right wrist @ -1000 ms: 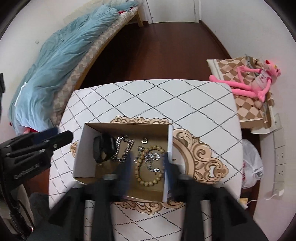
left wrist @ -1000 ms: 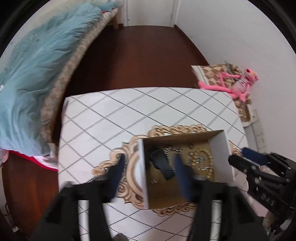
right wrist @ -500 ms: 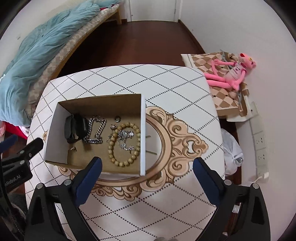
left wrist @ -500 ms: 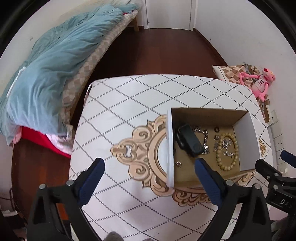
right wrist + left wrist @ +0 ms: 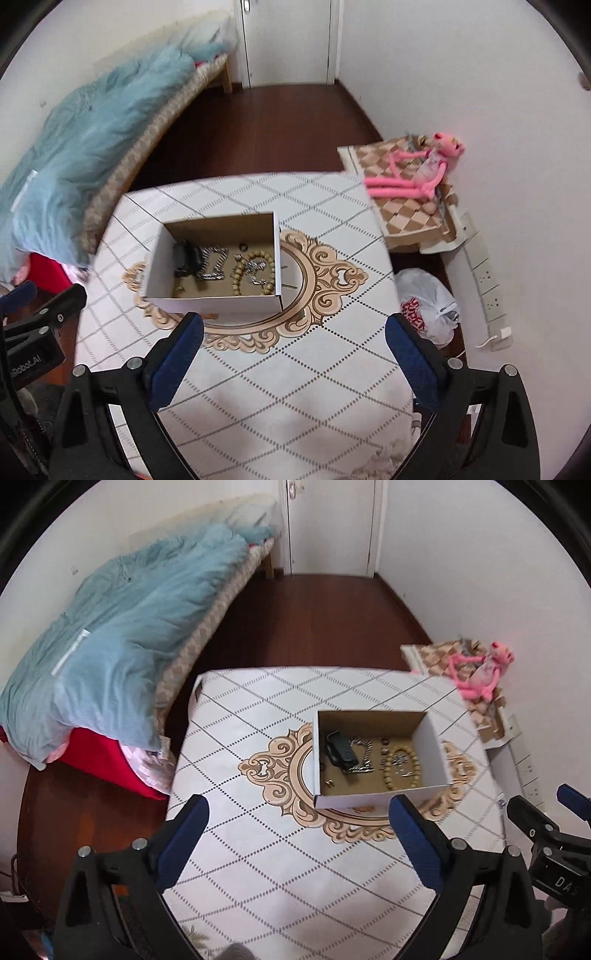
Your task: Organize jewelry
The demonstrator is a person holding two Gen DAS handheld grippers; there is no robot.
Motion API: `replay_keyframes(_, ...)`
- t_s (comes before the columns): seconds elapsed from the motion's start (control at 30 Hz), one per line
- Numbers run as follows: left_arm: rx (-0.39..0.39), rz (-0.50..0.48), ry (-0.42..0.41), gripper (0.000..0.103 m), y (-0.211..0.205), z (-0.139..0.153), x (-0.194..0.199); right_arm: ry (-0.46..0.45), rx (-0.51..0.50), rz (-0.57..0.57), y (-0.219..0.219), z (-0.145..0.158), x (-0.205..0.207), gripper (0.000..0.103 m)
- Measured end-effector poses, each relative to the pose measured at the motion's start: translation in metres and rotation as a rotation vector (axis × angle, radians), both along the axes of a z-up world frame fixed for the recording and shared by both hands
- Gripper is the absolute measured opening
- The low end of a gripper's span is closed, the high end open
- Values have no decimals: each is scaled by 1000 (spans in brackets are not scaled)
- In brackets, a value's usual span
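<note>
Cardboard box (image 5: 430, 744) of jewelry sits just beyond both spread, empty hand-held grippers, left (image 5: 299, 834) and right (image 5: 295, 350).

Right gripper (image 5: 546, 812) cut off by right edge in left wrist view; only its tips show. Left gripper (image 5: 40, 299) cut off by left edge in right wrist view. Box (image 5: 210, 299) near wall hides floor strip closest to right gripper. Small gold piece (image 5: 329, 782) beyond left gripper (image 5: 295, 812): too small to identify. Chain (image 5: 214, 264) and beads (image 5: 236, 273) blurred.
</note>
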State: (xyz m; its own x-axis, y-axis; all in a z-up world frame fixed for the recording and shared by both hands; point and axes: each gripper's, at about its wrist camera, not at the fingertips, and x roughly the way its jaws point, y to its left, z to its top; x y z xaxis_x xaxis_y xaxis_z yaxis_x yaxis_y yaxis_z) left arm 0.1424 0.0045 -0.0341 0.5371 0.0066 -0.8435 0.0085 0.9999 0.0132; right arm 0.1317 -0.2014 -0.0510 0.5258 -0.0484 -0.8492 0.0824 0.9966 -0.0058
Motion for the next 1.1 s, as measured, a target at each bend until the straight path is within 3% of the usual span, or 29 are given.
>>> replay_keyframes(0.3,11,-3,-158,99,1,84,-76,-173,-46,-9,3,94,-85,100)
replay_keyframes(0.53,-22,-16,-191,99,1,113,-112,-274,-66,-12,11,144,-137,101)
replay_keyframes(0.8,-29,-7,-201,99,3,127,-135,-290,-57,-1,17,160,-163,102)
replay_keyframes(1.1,-30,-22,-141,99,-9,112,-118,-246,-44,-12,11,147,-147,102)
